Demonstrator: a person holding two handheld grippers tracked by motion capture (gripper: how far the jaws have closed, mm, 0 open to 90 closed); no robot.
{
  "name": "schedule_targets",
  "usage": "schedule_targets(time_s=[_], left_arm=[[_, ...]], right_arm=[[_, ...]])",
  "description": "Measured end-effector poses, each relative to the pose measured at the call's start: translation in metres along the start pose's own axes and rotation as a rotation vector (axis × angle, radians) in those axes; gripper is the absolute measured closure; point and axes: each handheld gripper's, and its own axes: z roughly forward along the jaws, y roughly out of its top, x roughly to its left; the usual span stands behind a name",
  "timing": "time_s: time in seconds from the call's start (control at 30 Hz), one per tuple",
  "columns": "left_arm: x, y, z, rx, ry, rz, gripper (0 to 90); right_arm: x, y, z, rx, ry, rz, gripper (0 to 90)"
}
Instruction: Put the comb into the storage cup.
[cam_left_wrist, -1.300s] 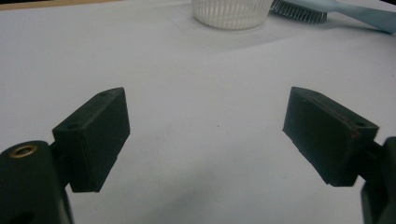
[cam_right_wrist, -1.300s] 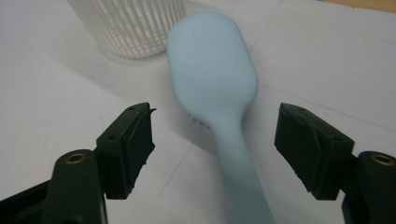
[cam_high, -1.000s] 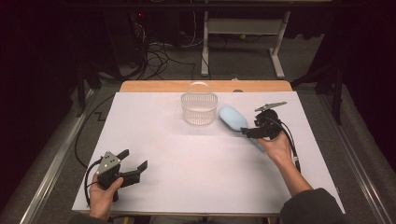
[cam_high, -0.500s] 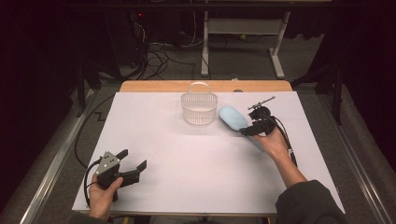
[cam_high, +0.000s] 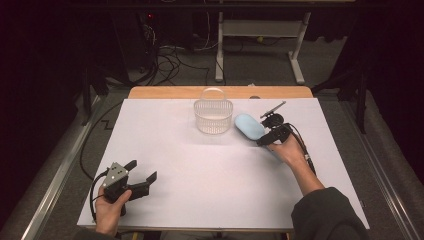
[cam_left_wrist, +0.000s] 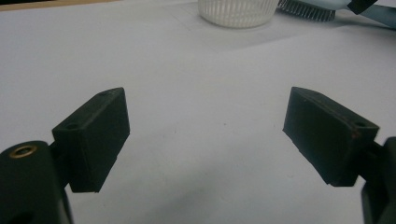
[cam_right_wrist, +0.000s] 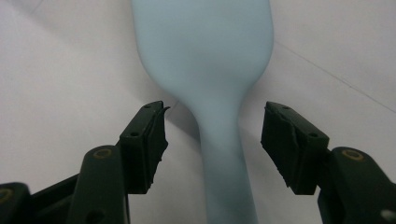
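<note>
Two jaws of the right gripper (cam_right_wrist: 212, 140) have just been closing, straddling the blue brush (cam_high: 248, 126) handle untouched, at the basket's (cam_high: 213, 117) three o'clock; left gripper (cam_high: 141, 176) rests spread, idle.

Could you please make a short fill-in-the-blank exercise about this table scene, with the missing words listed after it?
1. The handle of the light blue brush lies between the jaws of the ____ gripper.
2. The brush lies beside the white ____.
3. The jaws of the left gripper stand ____, with nothing between them.

Missing words: right; basket; open
</note>
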Motion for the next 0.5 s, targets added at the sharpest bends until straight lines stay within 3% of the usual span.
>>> schedule_targets(time_s=[0.5], left_arm=[[-0.001, 0.000, 0.001, 0.007, -0.009, 0.001, 15.5]], right_arm=[[0.002, 0.006, 0.012, 0.075, -0.024, -0.025, 55.4]])
